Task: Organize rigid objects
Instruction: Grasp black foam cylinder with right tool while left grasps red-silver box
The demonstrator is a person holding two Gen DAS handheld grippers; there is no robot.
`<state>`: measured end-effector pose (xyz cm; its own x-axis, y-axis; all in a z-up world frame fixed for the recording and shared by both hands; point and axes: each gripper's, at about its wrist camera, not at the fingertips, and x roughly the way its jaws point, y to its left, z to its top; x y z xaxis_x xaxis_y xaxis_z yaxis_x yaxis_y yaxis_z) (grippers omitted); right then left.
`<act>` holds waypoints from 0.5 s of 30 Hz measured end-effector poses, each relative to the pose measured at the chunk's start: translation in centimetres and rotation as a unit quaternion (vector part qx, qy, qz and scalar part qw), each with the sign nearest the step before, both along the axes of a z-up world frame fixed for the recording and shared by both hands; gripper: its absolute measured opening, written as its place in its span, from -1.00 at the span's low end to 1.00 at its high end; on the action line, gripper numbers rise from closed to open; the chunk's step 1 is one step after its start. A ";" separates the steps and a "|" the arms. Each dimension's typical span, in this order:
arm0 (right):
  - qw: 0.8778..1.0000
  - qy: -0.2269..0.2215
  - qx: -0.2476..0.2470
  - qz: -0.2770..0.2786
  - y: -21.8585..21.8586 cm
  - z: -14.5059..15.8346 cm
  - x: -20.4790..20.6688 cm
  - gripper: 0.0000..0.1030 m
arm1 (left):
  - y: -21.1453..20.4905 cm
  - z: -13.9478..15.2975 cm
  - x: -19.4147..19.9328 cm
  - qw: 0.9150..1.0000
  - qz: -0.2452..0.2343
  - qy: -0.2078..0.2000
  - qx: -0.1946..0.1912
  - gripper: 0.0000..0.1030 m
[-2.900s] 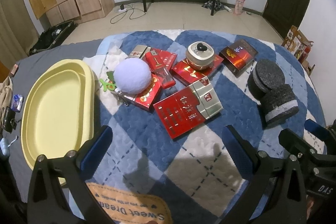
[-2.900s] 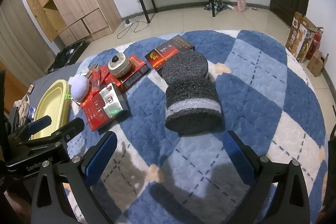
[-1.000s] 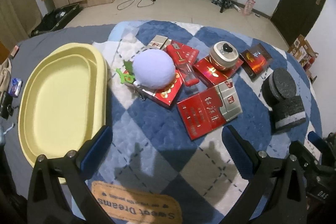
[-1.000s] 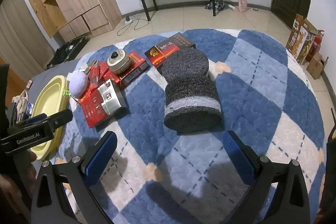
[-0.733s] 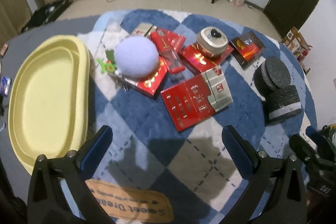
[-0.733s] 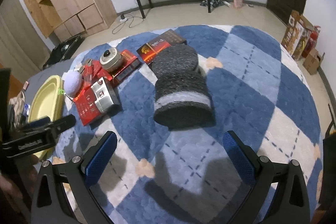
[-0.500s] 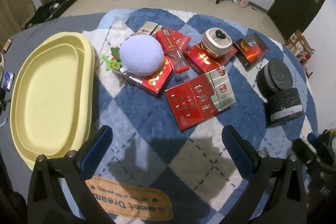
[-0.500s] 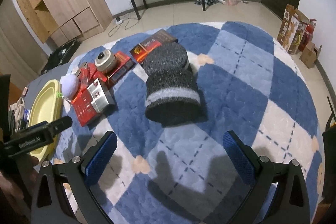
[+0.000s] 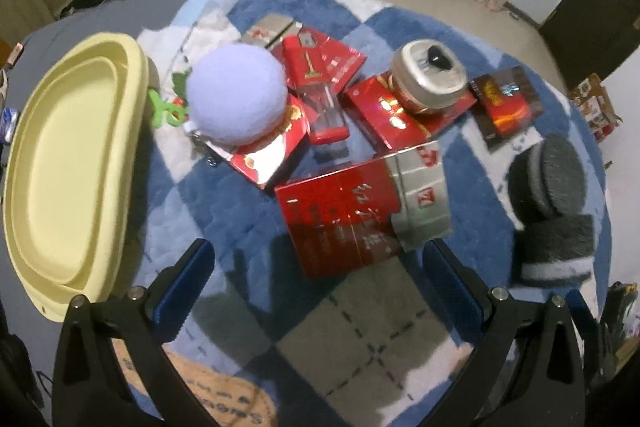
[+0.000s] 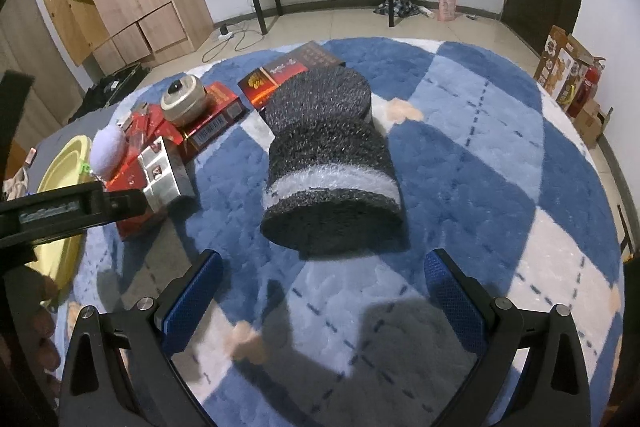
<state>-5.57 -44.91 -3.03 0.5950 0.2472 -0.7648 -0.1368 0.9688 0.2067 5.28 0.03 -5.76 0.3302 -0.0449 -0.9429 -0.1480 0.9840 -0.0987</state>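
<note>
1. Our left tool (image 9: 318,263) has dropped lower and closer over the cluster than it was half a second ago. The big red-and-silver box (image 9: 362,207) now fills the space just ahead of its blue pads (image 9: 184,285), where before it sat well out in front.

2. The left tool is spread wide and holds nothing. The near corner of the box lies between the two pads in the left wrist view, but we see no contact yet.

3. Our right tool (image 10: 320,293) has also come nearer its target: the two dark foam cylinders (image 10: 332,163), one leaning on the other, loom larger than a moment ago. This tool too is spread and empty, with the lower cylinder just ahead of its tips.

4. None of the task's things has shifted on the blue quilted rug (image 9: 224,203). The smaller red boxes (image 9: 384,115), the round tin (image 9: 428,75) resting on one of them, the dark box (image 9: 506,105) and the lilac ball (image 9: 236,99) lie in the same heap.

5. The yellow tray (image 9: 68,163) to the left of the heap is bare, so we judge that no object has been sorted yet.

6. We read the change as both tools closing in for a first pick: the left on the big box, the right on the foam. The left view is blurred by motion, so exact clearance over the box is hard to tell.
</note>
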 end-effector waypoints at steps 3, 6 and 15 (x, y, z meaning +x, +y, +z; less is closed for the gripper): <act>1.000 0.001 -0.003 -0.007 0.0 -0.6 0.7 0.99 | 0.2 -0.8 0.6 1.000 0.009 0.005 -0.009 1.00; 1.000 -0.002 -0.005 -0.010 0.0 -0.9 1.3 0.99 | 0.0 -1.1 1.4 1.000 0.007 0.007 -0.020 1.00; 1.000 -0.005 0.007 -0.002 -0.4 -1.0 2.8 0.54 | -0.9 -1.8 2.7 0.997 0.001 0.007 -0.071 0.88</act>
